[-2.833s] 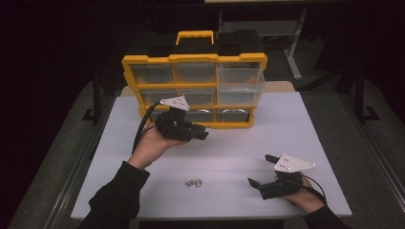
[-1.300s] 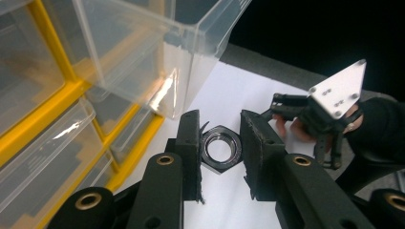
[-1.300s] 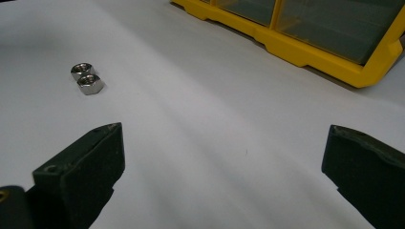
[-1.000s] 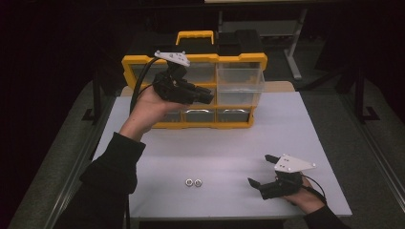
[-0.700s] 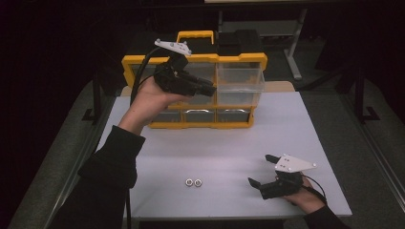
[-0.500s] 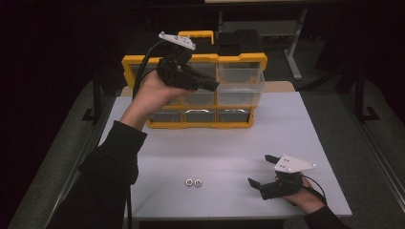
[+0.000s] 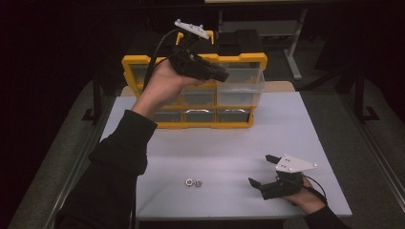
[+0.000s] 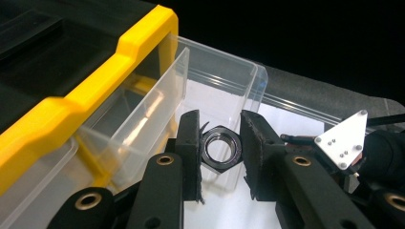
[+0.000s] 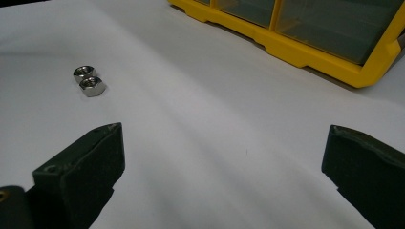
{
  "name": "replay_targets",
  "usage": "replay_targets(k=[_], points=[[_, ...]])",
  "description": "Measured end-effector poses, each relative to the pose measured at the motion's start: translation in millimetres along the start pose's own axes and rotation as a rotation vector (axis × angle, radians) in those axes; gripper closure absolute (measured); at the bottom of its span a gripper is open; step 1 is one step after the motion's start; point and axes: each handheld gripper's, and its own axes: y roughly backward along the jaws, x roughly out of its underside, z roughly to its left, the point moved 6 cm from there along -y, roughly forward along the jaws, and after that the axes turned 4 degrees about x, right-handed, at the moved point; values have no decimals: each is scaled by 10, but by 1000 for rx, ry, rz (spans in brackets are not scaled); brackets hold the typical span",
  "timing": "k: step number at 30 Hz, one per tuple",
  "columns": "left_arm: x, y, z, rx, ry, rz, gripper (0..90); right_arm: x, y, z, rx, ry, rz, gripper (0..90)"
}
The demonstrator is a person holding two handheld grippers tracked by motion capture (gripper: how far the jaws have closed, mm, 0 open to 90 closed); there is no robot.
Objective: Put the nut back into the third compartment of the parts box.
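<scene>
Right gripper [image 7: 261,170] lay unmoved at the near right of the white table [image 7: 286,124], jaws wide and empty; two small steel hex nuts [image 7: 193,182] sat touching on bare tabletop to its left. Left gripper [image 7: 222,72] had risen from drawer front to above the yellow-framed organiser's pulled-out clear drawer [image 8: 224,90], clamping a steel hex nut [image 8: 219,149]. Drawer floor hidden.

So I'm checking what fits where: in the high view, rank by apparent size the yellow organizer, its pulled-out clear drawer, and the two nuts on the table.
1. Yellow organizer, largest.
2. Clear drawer, clearly smaller.
3. The two nuts, tiny; they look alike in size, so I won't rank one over the other.
</scene>
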Motion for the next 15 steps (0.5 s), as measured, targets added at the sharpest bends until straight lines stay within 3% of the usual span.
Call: replay_targets(k=[7,15], points=[[-33,-142,50,2,4,9,699,-1,10,-8,-2,-6,-5,4],[-12,-222,92,-24,11,18,697,-4,9,-3,-1,-3,-7,4]])
